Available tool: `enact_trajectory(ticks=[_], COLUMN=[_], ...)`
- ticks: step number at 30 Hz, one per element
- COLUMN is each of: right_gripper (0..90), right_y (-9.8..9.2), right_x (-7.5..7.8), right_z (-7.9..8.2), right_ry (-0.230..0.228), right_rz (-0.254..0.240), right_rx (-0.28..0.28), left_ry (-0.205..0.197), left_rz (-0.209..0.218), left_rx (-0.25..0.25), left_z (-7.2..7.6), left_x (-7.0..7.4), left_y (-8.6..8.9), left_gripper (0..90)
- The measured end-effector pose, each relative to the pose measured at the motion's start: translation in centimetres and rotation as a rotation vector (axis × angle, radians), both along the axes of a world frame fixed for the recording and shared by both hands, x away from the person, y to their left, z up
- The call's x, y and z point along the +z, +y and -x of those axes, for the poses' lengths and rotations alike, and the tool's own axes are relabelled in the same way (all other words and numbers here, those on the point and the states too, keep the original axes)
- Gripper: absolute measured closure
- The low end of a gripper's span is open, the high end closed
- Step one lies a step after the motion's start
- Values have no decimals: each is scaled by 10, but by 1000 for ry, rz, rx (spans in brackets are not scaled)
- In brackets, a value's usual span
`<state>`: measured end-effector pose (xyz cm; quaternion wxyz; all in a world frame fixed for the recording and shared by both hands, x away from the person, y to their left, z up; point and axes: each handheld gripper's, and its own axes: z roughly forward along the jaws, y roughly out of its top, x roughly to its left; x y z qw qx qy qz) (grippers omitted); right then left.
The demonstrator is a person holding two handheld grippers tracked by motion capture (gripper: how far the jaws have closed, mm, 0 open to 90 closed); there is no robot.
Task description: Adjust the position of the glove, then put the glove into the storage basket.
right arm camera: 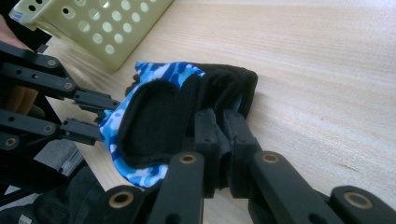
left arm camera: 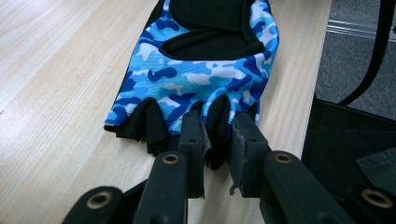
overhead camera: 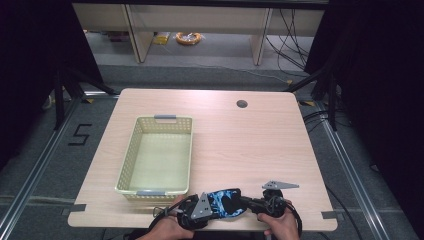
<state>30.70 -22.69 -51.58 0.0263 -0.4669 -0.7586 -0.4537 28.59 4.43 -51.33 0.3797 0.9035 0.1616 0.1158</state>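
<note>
A blue camouflage fingerless glove point(overhead camera: 223, 202) with black palm and finger stubs lies at the table's front edge, stretched between both grippers. In the left gripper view the glove point(left arm camera: 201, 74) lies flat on the wood, and my left gripper point(left arm camera: 217, 126) is shut on one of its black finger stubs. In the right gripper view my right gripper point(right arm camera: 222, 121) is shut on the black wrist end of the glove point(right arm camera: 154, 116). The left gripper point(right arm camera: 100, 116) shows there too, at the glove's far end. From above, the left gripper point(overhead camera: 207, 207) and right gripper point(overhead camera: 250, 202) flank the glove, each held by a hand.
A pale yellow perforated basket point(overhead camera: 130, 150) stands empty on the left half of the table point(overhead camera: 250, 145), its near corner point(right arm camera: 93, 28) close to the glove. A round cable hole point(overhead camera: 242, 104) sits at the far right. The table's front edge runs just below the glove.
</note>
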Motion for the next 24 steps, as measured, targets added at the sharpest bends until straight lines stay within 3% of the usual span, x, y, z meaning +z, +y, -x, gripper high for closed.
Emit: enact_trajectory(ticks=[3,4,5,8,9,10,11,12,13,14,15,17,18,19,22,23,24], right_gripper=[861,861,861,861,861,861,861,861,861,861,860,860,860,860,860,861,860], right_y=[0,-2,-2,-2,-1,-2,-1,-2,-2,3,-1,0,1,-1,-1,1,0], right_x=[3,3,4,8,10,11,12,12,12,16,12,13,14,14,16,19,19], right_z=[3,2,3,7,10,10,12,10,11,16,10,10,12,10,11,13,11], right_ry=[15,-17,-17,-31,-7,-39,-21,-50,-48,39,-53,-55,-27,-61,-66,-36,-73], right_rz=[-32,-22,-27,-40,-54,-41,-66,-38,-52,-84,-47,-50,-65,-44,-63,-83,-57], right_rx=[-15,-4,-4,-5,-28,-16,-21,-13,-10,-50,-7,-5,-19,-14,-4,-23,-8], left_ry=[-4,-3,-15,-19,-17,-25,-23,-26,-31,-25,-26,-31,-25,-30,-36,-37,-45], left_rz=[9,20,1,8,12,13,17,16,9,21,16,23,29,22,30,44,30], left_rx=[-1,5,-1,-8,-9,-9,-15,-9,-11,-9,-13,-6,-7,-5,-1,1,0], left_z=[1,2,3,5,7,7,8,8,8,9,8,8,8,8,10,10,11], left_x=[0,0,1,2,3,3,3,4,4,5,6,6,7,9,13,13,15], left_y=[0,0,0,0,1,0,0,1,1,1,2,3,4,4,5,5,6], left_gripper=[764,765,766,767,768,768,768,769,769,769,769,769,770,770,772,772,772])
